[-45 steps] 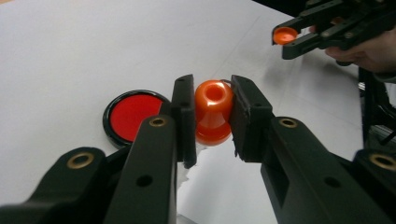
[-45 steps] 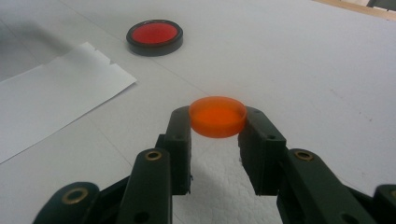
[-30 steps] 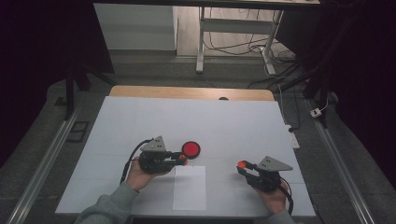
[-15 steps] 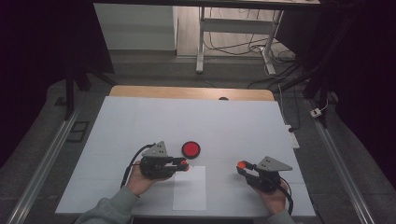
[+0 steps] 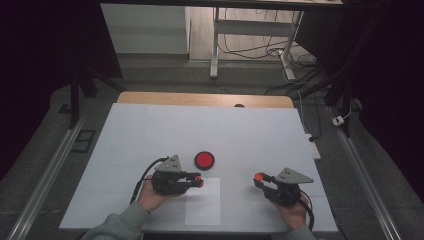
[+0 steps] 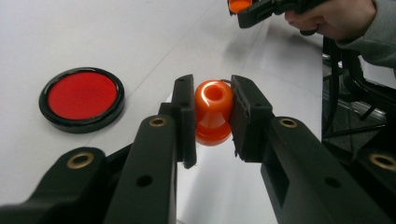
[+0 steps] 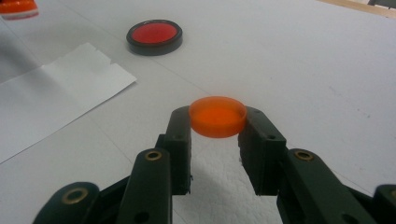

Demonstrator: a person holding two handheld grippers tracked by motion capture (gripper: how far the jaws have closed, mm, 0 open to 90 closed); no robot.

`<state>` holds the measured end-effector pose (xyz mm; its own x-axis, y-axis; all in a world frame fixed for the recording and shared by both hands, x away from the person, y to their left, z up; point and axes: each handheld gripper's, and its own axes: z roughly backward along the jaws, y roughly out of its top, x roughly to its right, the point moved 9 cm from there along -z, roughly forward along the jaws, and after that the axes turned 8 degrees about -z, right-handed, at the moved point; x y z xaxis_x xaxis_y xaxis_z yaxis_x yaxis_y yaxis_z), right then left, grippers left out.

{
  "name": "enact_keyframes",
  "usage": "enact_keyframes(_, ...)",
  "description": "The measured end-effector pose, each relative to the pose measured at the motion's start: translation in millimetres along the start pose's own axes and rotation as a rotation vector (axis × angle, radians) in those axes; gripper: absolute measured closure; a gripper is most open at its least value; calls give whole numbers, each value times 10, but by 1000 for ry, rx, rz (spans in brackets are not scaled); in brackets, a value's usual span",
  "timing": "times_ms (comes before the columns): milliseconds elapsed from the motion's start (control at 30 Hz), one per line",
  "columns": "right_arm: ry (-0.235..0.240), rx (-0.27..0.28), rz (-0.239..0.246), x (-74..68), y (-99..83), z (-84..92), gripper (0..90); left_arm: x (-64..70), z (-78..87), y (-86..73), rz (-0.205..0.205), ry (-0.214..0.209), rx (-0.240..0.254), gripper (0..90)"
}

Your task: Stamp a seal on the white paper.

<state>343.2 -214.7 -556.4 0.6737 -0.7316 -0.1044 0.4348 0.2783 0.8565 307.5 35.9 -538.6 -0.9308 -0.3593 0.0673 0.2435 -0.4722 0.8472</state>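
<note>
Left gripper (image 6: 212, 114) was clamped on a glossy orange plastic bottle-like piece (image 6: 213, 112) over the white paper sheet (image 5: 203, 201); right gripper (image 7: 217, 125) pinched a flat orange plastic cap (image 7: 217, 115). Likely mid-assembly: next move needed cap aligned with the piece's opening.

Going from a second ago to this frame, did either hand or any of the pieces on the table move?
Hardly anything. The left gripper, shut on its orange knob-like piece, has crept slightly toward the near edge, away from the red disc. The right gripper keeps its place, clamped on the orange cap. The red disc and the paper sheet lie where they were on the table.
</note>
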Motion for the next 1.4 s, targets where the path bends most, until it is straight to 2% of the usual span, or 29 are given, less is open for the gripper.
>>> enact_keyframes(333,3,6,-2,-1,4,3,646,69,-112,-67,-4,-22,-34,722)
enact_keyframes(533,-6,0,3,-5,0,-7,645,75,-185,-111,-17,-15,-43,722)
enact_keyframes(700,1,-3,3,-14,-5,-7,646,57,-245,-143,-26,8,-38,721)
enact_keyframes(1033,4,-6,3,-20,-17,-29,645,45,-347,-210,-43,18,-75,721)
enact_keyframes(1200,3,-6,3,-10,-18,-18,645,27,-363,-227,-40,26,-84,721)
enact_keyframes(1400,0,-12,5,-16,-21,-21,646,40,-395,-263,-61,30,-111,721)
